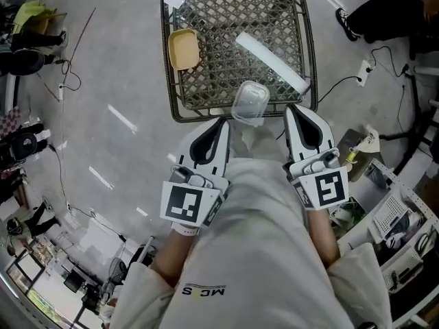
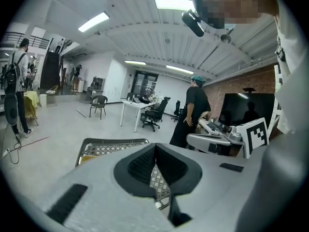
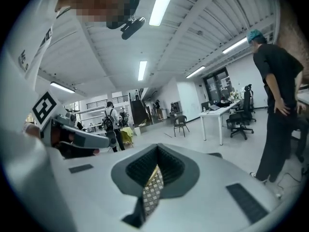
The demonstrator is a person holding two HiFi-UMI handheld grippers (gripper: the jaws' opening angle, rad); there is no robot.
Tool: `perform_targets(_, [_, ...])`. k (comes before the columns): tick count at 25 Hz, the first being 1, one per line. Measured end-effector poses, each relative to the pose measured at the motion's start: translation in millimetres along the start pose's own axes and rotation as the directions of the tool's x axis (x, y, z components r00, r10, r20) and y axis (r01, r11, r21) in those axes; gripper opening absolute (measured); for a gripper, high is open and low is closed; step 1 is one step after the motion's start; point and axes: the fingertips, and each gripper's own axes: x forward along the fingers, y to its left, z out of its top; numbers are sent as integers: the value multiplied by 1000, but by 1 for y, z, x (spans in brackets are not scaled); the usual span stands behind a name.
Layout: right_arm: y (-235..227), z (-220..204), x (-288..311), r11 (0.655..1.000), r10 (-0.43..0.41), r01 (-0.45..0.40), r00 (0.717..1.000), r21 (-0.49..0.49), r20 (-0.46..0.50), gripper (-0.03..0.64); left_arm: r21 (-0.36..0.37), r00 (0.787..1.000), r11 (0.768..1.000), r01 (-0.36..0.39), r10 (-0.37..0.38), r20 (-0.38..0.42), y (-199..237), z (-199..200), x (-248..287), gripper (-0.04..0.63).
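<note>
The clear plastic container [image 1: 250, 103] lies across the near edge of the wire basket [image 1: 171, 81], which stands on the grey floor [image 1: 116, 81] just beyond the person's feet. The container sits between the tips of the two grippers, and neither touches it. The left gripper [image 1: 223, 123] is held close to the person's body, with its tip near the basket's near rim and left of the container. Its own view shows the left gripper [image 2: 155, 146] with its jaws pressed together at the tip and gripping nothing; only basket mesh shows through the slit behind them. The right gripper [image 1: 291, 110] points at the basket's near right corner, just right of the container. In its own view, the right gripper [image 3: 157, 149] is likewise closed and empty. Farther in the basket, a yellow tray [image 1: 184, 49] lies at the left and a white tube [image 1: 271, 62] lies slantwise at the right.
</note>
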Motion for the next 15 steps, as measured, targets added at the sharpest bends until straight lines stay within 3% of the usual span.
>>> perform_targets(7, [-10,9,9,999,-19,19,1000,-40,5,17,-4,999,1000,8,-7,33,2,5,5,25])
perform_targets(15, [-17,-13,17,999,-7,6,1000,-34,-30,17,-29,1000,1000,2,-2,30,-1,-8,7,25])
